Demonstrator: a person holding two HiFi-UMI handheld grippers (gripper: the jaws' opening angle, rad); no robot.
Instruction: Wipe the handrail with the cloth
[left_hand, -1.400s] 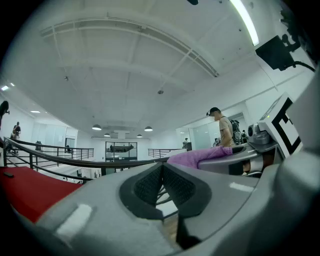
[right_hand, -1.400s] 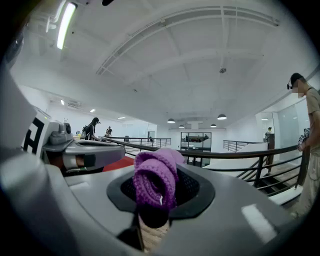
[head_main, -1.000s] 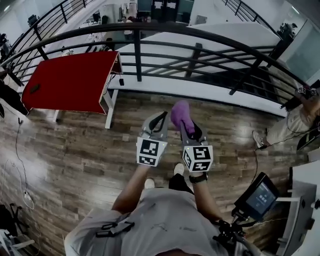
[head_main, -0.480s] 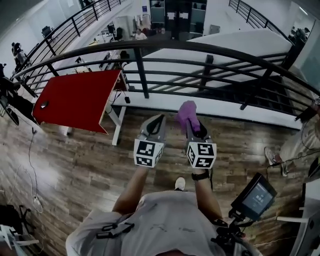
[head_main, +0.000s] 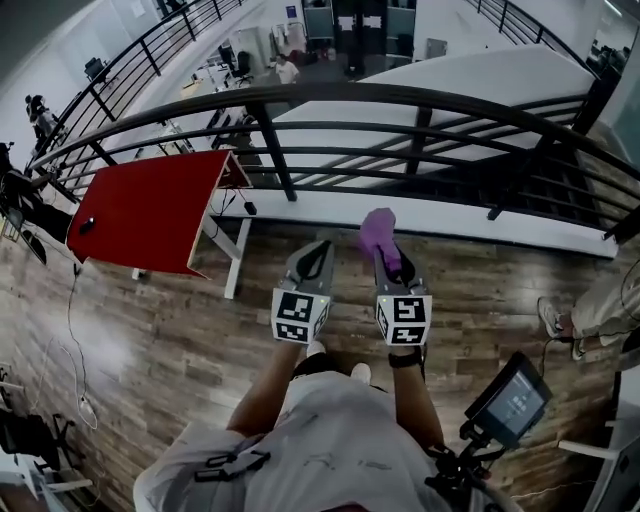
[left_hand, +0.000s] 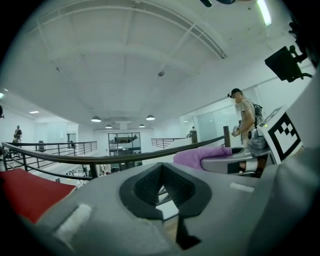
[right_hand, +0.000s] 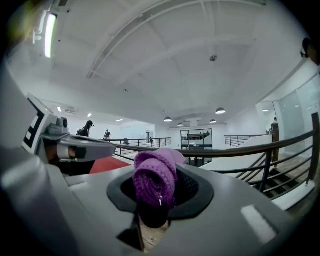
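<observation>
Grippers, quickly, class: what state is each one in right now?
Left gripper: closed, holding nothing.
Right gripper: closed on the purple cloth.

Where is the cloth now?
The cloth sits in the right gripper, centre-right in the head view, beside the left gripper, short of the handrail.

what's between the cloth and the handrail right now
Nothing but open space: the head view shows only a strip of floor between the cloth and the handrail, which are apart.
</observation>
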